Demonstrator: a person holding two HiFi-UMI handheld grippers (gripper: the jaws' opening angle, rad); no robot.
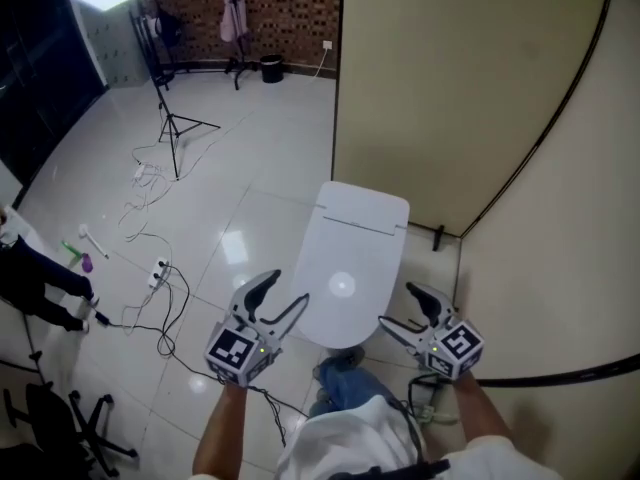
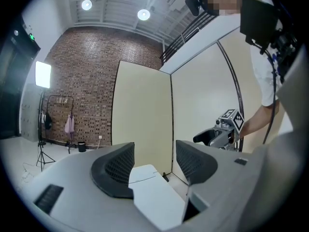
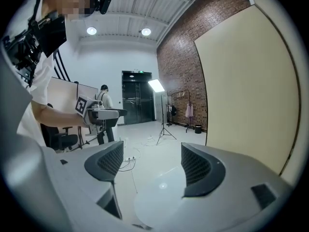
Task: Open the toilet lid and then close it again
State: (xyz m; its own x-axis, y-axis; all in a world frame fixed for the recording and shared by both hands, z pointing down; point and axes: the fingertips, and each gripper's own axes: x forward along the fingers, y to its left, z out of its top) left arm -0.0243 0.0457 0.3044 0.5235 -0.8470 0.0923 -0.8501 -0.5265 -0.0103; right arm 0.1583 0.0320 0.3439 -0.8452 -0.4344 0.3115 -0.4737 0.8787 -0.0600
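Beige partition behind toilet, tripod leftward.

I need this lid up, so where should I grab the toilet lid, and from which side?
Probably the rounded front edge of the toilet lid, nearest you, coming from the front: it lies shut and flat, hinged at the far end.

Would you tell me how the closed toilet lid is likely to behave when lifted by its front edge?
The toilet lid looks like one rigid moulded shell, so probably stiff. Its glossy surface, showing a light's reflection, may be slippery for jaws. The seam near its rear suggests it would pivot up, not lift free.
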